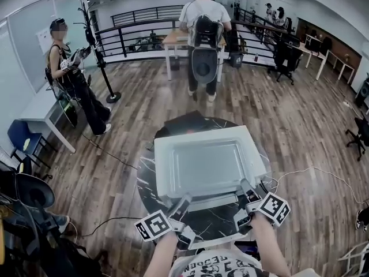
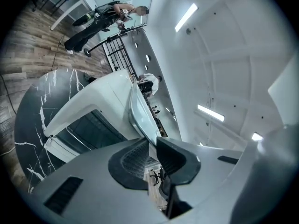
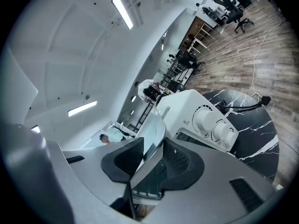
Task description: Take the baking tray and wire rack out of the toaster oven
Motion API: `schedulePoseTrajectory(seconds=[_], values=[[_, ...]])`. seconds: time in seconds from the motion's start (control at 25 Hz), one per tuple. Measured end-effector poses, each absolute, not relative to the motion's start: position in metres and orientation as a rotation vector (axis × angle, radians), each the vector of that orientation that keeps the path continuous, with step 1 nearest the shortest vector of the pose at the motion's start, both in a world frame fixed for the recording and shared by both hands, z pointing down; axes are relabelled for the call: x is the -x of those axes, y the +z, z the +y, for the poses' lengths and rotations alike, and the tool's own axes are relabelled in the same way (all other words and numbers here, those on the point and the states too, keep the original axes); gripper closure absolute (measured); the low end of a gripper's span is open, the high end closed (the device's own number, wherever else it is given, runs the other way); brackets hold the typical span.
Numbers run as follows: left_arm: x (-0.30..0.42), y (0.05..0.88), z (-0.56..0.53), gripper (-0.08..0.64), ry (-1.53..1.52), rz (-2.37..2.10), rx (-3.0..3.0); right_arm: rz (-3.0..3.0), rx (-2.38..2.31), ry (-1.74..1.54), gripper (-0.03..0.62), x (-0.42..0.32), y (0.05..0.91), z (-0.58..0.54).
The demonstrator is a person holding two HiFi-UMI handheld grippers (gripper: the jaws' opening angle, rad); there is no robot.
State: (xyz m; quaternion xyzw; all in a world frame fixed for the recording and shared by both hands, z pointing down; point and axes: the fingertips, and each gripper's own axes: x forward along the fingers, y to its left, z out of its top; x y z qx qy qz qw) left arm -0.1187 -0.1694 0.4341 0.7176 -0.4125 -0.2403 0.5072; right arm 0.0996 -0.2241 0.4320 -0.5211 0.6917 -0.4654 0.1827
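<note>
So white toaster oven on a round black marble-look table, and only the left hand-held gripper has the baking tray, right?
Not only the left. The right hand-held gripper also has the baking tray: the right gripper view shows the tray's rim between its jaws. The left hand-held gripper, white toaster oven and round black table are as you say.

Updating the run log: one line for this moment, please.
left tool: shut on baking tray | right tool: shut on baking tray | tray position: above toaster oven | wire rack: not visible
</note>
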Motion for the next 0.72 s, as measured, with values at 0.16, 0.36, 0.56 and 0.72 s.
schedulePoseTrajectory(seconds=[0.16, 0.36, 0.56, 0.72], values=[[0.116, 0.435, -0.174, 0.509, -0.567, -0.997, -1.714, 1.944, 1.475, -1.326, 0.476, -0.103, 0.432, -0.228], [0.119, 0.438, -0.185, 0.506, -0.566, -1.015, -1.718, 1.948, 1.446, -1.335, 0.474, -0.102, 0.435, -0.233], [0.119, 0.439, -0.192, 0.506, -0.575, -1.024, -1.727, 1.94, 1.412, -1.357, 0.474, -0.102, 0.439, -0.238], [0.119, 0.437, -0.193, 0.505, -0.577, -1.045, -1.727, 1.954, 1.4, -1.359, 0.474, -0.102, 0.437, -0.238]])
